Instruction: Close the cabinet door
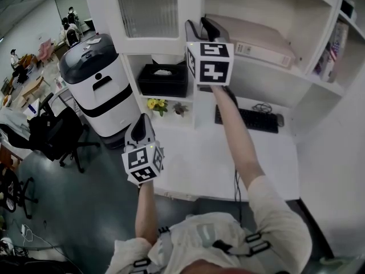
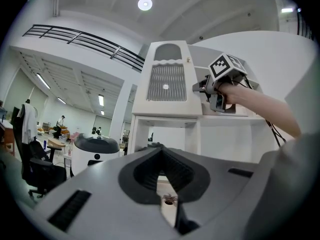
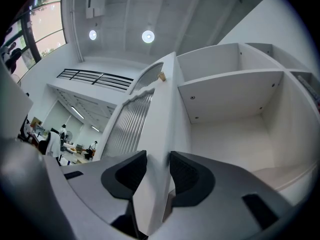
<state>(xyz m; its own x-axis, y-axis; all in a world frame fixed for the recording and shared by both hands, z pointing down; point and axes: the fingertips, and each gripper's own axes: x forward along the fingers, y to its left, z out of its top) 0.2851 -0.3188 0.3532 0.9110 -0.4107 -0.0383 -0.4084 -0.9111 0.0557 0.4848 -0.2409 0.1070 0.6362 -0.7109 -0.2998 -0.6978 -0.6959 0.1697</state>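
The white cabinet door (image 1: 149,9) with a ribbed glass panel stands swung open at the upper cabinet. In the right gripper view the door's (image 3: 146,134) free edge runs straight between the jaws of my right gripper (image 3: 152,170), and both dark pads press on it. The open shelf compartment (image 3: 235,134) lies to the right of that edge. From above, the right gripper (image 1: 198,26) reaches up to the door edge. My left gripper (image 1: 142,123) hovers low over the desk, shut and holding nothing. Its own view shows the left gripper (image 2: 162,156) pointing at the door (image 2: 167,81) and the right gripper (image 2: 214,90).
Under the cabinet, a white desk (image 1: 194,164) carries a black keyboard (image 1: 251,119), a black box (image 1: 163,80) and yellow flowers (image 1: 155,104). A white-and-black machine (image 1: 97,79) and an office chair (image 1: 57,133) stand to the left. Binders (image 1: 262,49) lie on the shelf.
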